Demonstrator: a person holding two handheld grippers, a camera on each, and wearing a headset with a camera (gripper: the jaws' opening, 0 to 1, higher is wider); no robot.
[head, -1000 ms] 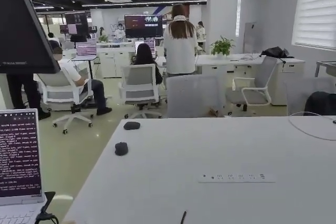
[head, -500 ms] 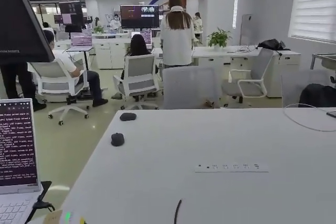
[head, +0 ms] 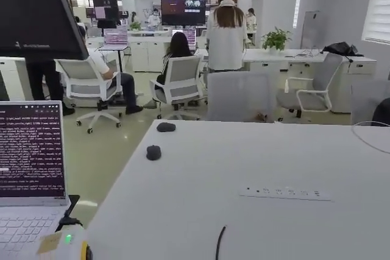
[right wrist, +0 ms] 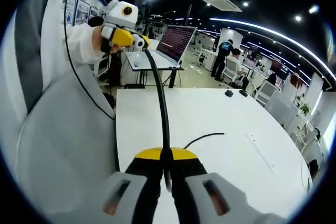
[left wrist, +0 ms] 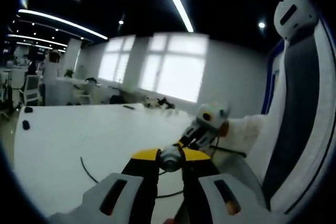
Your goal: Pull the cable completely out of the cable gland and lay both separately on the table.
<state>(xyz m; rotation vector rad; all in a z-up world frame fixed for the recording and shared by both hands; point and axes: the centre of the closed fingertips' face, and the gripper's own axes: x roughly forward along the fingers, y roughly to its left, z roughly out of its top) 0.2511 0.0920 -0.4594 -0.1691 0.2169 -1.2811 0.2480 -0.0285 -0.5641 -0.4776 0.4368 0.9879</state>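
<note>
Progress stands about midway, as we judge it. Our left gripper [left wrist: 170,161] is closed on the gland [left wrist: 171,155], a small round grey fitting pinched between the yellow jaw tips and held in the air above the table [left wrist: 79,129]. Our right gripper [right wrist: 166,157] is clamped narrow on the black cable [right wrist: 160,103], which in the right gripper view runs in one unbroken line from its jaws up to the left gripper. The two grippers are held well apart with the cable spanning the gap between them, so the pull looks under way. A slack stretch of the cable lies curved on the table in the left gripper view, and its end also rests on the table at the bottom of the head view.

We take the cable to be not yet out of the gland, since it leads straight to the fitting. How much of it is inside we cannot tell, because the joint is too small and partly covered by the jaws.

What is left: draw the last of the cable free, then set the gland and the cable down on the table, apart from each other. Neither has been set down yet.
</note>
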